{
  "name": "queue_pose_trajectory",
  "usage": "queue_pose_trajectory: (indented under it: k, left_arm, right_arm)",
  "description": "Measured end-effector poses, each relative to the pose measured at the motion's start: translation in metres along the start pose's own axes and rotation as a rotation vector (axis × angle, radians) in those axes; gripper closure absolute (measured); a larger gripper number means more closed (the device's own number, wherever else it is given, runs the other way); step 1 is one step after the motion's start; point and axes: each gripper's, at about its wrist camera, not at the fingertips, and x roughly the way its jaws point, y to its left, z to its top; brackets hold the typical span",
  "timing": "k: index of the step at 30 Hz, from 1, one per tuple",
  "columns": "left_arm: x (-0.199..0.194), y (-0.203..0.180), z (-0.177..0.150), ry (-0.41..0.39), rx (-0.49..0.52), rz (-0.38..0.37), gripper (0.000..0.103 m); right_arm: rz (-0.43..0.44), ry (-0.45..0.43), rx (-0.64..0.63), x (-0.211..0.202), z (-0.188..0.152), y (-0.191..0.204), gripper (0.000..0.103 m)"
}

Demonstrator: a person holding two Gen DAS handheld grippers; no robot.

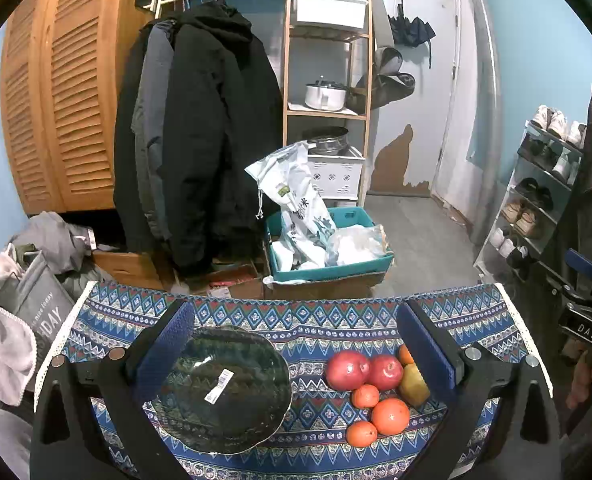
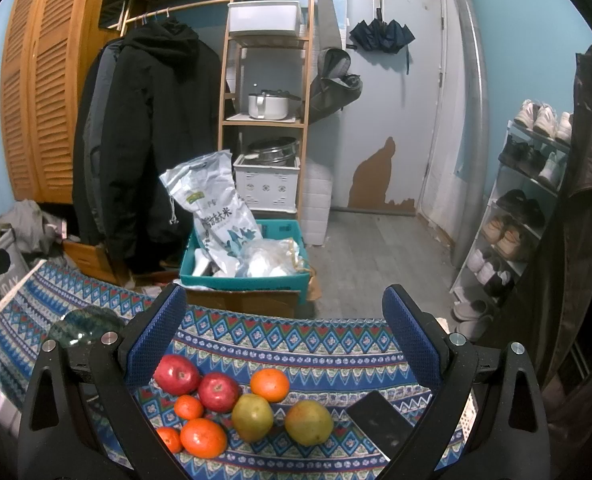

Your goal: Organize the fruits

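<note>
A dark green glass plate (image 1: 225, 390) with a barcode sticker lies on the patterned tablecloth (image 1: 304, 328), under my open left gripper (image 1: 296, 344). To its right sits a cluster of fruit: two red apples (image 1: 348, 370), several oranges (image 1: 390, 416) and a yellow-green pear (image 1: 414, 386). In the right wrist view my right gripper (image 2: 283, 340) is open above the same fruit: red apples (image 2: 177, 375), oranges (image 2: 269, 385) and two pears (image 2: 252, 418). The plate's edge (image 2: 85, 326) shows at left. Neither gripper holds anything.
A black phone (image 2: 382, 424) lies on the cloth right of the pears. Beyond the table's far edge stand a teal crate (image 1: 328, 244) with bags, hanging coats (image 1: 199, 140), a wooden shelf (image 1: 328, 80) and a shoe rack (image 2: 524, 200). The other gripper (image 1: 588, 312) shows at right.
</note>
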Motion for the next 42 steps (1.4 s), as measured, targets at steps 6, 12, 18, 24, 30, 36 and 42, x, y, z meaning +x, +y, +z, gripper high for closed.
queue_pose_trajectory:
  k: [6, 12, 18, 24, 30, 36, 42]
  left_arm:
    - [0.0013, -0.0008, 0.0002, 0.002, -0.001, -0.001, 0.001]
    - [0.0016, -0.0009, 0.0003, 0.003, -0.002, -0.003, 0.001]
    - [0.0017, -0.0002, 0.0005, 0.003, -0.002, -0.002, 0.001]
    - [0.0018, -0.0003, 0.0004, 0.003, -0.002, -0.003, 0.001]
    - [0.0015, -0.0008, -0.0002, 0.003, -0.003, -0.003, 0.001]
    - [0.0016, -0.0002, 0.0001, 0.003, -0.003, -0.003, 0.001]
    - [0.0017, -0.0007, 0.0002, 0.003, -0.003, -0.003, 0.001]
  right_arm:
    - [0.001, 0.0, 0.0, -0.0003, -0.0004, 0.0005, 0.006]
    - [0.002, -0.001, 0.0, -0.0005, -0.0005, 0.0005, 0.006]
    - [0.001, 0.0, -0.001, -0.0008, -0.0007, 0.0019, 0.006]
    - [0.001, -0.001, 0.0, -0.0004, -0.0006, 0.001, 0.006]
    - [0.0, 0.0, -0.001, -0.0003, -0.0008, 0.0018, 0.006]
    - [0.001, 0.0, -0.001, -0.0003, -0.0012, 0.0028, 0.006]
    - [0.001, 0.0, -0.001, -0.0002, -0.0012, 0.0029, 0.006]
